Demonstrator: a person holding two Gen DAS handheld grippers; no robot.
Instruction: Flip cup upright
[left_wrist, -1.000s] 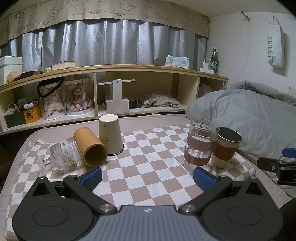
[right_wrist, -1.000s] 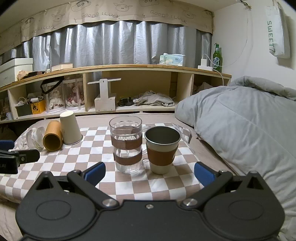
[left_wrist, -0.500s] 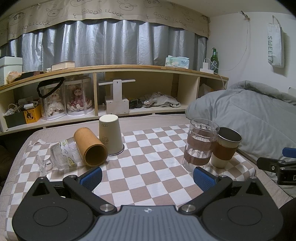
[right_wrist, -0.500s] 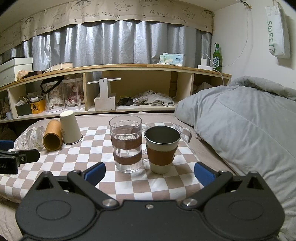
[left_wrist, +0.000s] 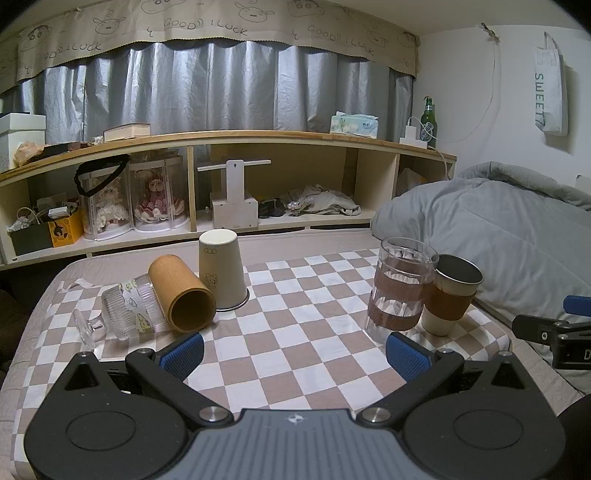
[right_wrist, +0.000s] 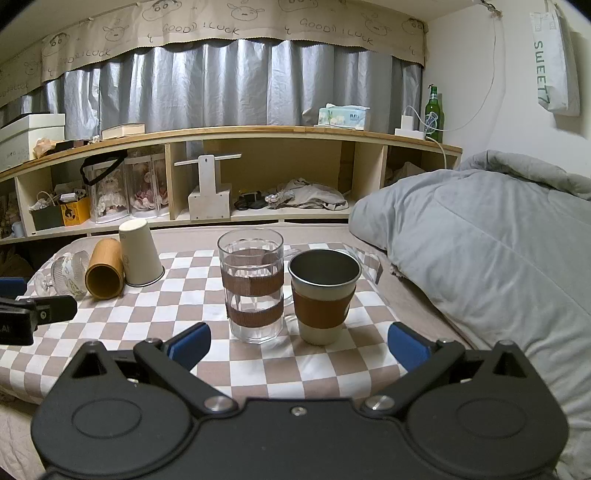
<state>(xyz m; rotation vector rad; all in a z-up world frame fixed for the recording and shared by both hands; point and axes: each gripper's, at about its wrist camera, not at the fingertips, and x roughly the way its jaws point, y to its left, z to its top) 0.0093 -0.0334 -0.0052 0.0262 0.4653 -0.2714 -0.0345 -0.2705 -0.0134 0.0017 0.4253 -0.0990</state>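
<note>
- A cream paper cup (left_wrist: 221, 267) stands mouth-down on the brown-and-white checked cloth (left_wrist: 295, 332), towards its far left part; nothing grips it.
- A tan bamboo tube cup (left_wrist: 183, 297) lies on its side just beside the paper cup, its open mouth facing the camera.
- A clear ribbed stemmed glass (left_wrist: 125, 314) lies on its side against the tube cup's other flank.
- At the right of the cloth stand, upright, a clear glass tumbler with brown bands (right_wrist: 253, 288) and a steel-rimmed cup in a brown sleeve (right_wrist: 323, 295), close together.
- The left gripper (left_wrist: 295, 354) hovers low over the near cloth, blue-padded fingers (left_wrist: 183, 352) spread wide, holding nothing.
- The right gripper (right_wrist: 297, 341) faces the two upright cups, likewise spread and holding nothing.
- A grey duvet (right_wrist: 491, 240) lies at the right.
</note>
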